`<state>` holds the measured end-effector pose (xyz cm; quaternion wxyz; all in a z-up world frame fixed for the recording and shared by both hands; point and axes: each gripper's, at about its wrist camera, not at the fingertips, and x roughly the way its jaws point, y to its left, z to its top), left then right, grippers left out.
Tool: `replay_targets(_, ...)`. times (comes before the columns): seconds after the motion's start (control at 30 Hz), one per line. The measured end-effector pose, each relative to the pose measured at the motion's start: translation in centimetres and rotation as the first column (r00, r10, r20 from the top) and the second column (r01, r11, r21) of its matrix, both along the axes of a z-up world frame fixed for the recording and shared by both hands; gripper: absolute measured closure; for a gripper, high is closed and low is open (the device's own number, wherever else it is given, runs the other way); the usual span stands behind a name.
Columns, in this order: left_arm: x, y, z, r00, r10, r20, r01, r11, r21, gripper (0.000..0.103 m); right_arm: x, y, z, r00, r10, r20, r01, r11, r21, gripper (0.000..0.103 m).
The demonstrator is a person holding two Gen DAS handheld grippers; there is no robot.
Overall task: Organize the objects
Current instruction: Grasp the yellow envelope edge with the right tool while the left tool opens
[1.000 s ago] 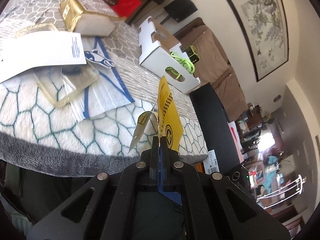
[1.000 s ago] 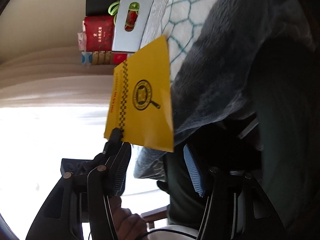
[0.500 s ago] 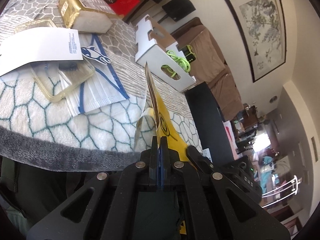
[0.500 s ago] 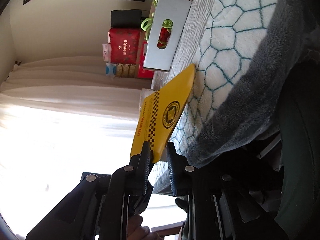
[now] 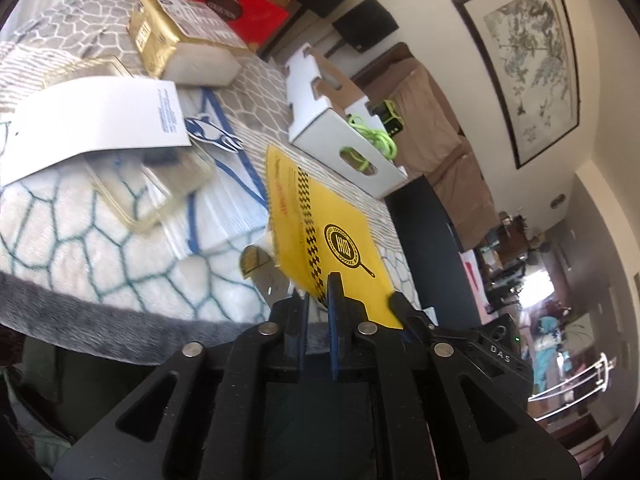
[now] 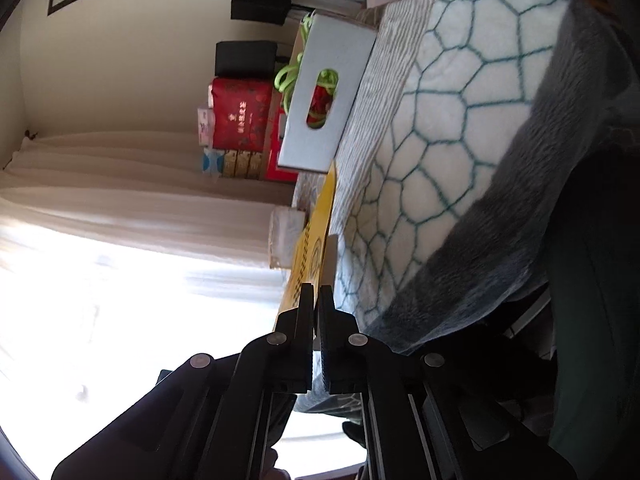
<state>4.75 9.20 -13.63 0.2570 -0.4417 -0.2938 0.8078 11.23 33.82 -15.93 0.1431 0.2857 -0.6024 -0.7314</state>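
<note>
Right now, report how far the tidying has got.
Done: green cord sits in the white box. In hand: right gripper is shut on the yellow card; left gripper jaws are opening at its corner. To do: envelope and gold pack lie loose on the blanket.

My matt black plastic left gripper [image 5: 318, 298] met a glossy yellow card [image 5: 320, 232]; beneath lay a fluffy blanket [image 5: 80, 248], a shiny gold-foil pack [image 5: 160, 40] and a matt white cardboard box [image 5: 336, 140]
</note>
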Motion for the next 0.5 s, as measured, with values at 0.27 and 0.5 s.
replay_targets(0.27,0.2,1.5,-0.8,0.997,-0.074,0.033,0.074,0.997,0.016,0.095,-1.2,-1.6,-0.4,0.997,0.072,0.01,-0.072,0.997,-0.028,0.097)
replay_targets(0.5,0.5,1.8,-0.6,0.995,-0.091,0.031,0.09,0.996,0.02,0.095,-1.9,-2.2,-0.8,0.997,0.076,0.033,-0.076,0.997,0.0,0.098)
